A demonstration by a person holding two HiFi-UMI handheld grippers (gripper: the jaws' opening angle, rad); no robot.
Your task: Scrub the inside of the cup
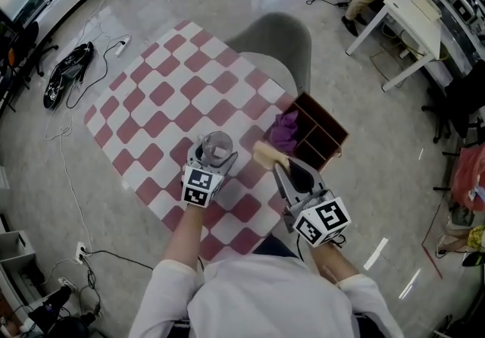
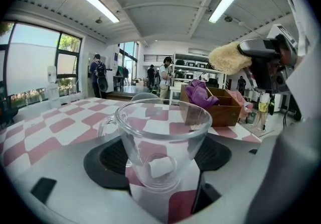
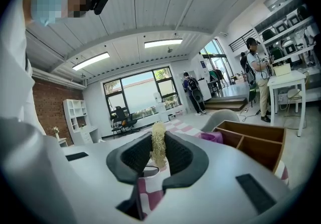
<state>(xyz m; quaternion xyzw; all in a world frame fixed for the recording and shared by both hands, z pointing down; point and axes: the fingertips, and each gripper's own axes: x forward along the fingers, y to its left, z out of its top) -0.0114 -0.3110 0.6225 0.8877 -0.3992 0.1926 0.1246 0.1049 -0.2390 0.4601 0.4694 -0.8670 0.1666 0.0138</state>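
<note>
My left tool (image 1: 209, 164) is pinching the glass cup (image 2: 161, 140) low on its body, one pad on each side. The cup's mouth faces up and its handle points to the tool's left. My right tool (image 1: 279, 168) is pressed together on a thin yellow scrub pad (image 3: 158, 146) that stands up past its tips. Seen from the left tool, the pad hangs above and to the right of the cup, apart from the rim. Beyond the cup a wooden box (image 2: 223, 110) with a purple cloth (image 2: 199, 95) sits on the checked desk (image 1: 151, 105).

To scrub well, I'd lower the pad edge-first through the mouth, press it to the inner wall, sweep round, then work the bottom. Glass likely slips, so I'd grip it firmly and avoid hard sideways pushes that could twist it loose.
</note>
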